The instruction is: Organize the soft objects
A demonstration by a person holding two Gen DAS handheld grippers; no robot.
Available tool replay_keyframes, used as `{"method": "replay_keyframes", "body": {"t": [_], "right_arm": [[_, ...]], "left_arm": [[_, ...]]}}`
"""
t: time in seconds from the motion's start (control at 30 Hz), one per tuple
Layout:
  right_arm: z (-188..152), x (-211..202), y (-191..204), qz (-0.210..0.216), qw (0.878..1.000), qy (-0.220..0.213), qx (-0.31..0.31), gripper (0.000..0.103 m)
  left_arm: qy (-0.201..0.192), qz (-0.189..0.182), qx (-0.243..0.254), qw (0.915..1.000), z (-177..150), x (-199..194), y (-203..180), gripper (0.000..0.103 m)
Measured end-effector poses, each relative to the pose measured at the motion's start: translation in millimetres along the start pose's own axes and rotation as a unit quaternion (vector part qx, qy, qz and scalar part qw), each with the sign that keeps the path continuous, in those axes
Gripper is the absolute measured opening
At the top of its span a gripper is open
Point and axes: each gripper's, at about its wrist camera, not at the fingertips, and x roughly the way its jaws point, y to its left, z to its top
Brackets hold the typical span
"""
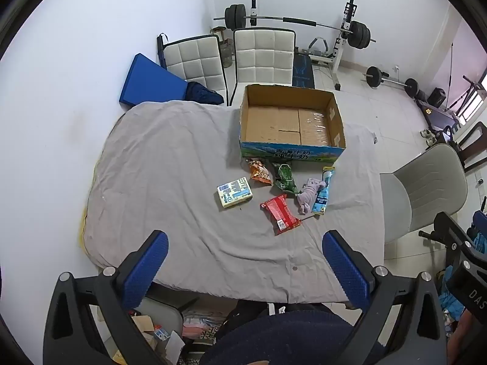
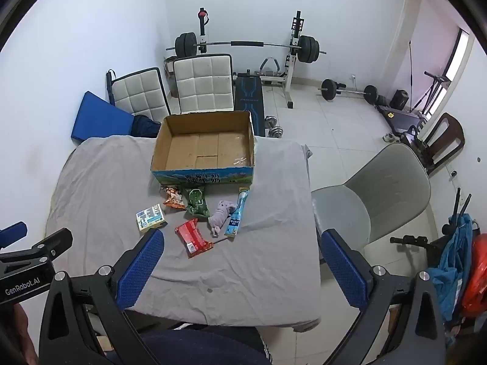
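An open, empty cardboard box [image 1: 290, 121] [image 2: 205, 149] stands at the far side of the grey-clothed table [image 1: 170, 182] [image 2: 100, 182]. In front of it lie an orange snack bag [image 1: 259, 172] [image 2: 173, 199], a green bag [image 1: 284, 179] [image 2: 197, 204], a lilac soft toy [image 1: 309, 194] [image 2: 221, 215], a light-blue tube pack [image 1: 324, 194] [image 2: 238, 213], a red packet [image 1: 280, 213] [image 2: 193, 237] and a white-blue tissue pack [image 1: 234, 192] [image 2: 150, 217]. My left gripper [image 1: 245, 261] is open and empty above the near table edge. My right gripper [image 2: 240, 261] is open and empty, also near the front edge.
Two white padded chairs [image 1: 261, 54] stand behind the table, a grey chair [image 2: 374, 197] at its right. A blue mat [image 1: 152, 80] leans on the wall. A barbell rack [image 2: 249, 48] and weights stand on the floor beyond. Clutter lies under the table's near edge.
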Motion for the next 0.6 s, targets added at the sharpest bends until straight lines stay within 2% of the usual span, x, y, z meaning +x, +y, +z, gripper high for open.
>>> {"method": "replay_keyframes", "body": {"t": [0.4,0.6], "right_arm": [[-6.9,1.9,4.8,-0.003,1.0,0.003,-0.004,0.103],[-1.4,5.7,8.1,-0.004,1.0,0.006,-0.007,0.103]], "left_arm": [[0.004,0.004,0.002,1.0,-9.4,3.2,-6.3,0.103],[0.007,-0.002,-0.006,1.0,-6.3,3.4,3.6,0.103]]}}
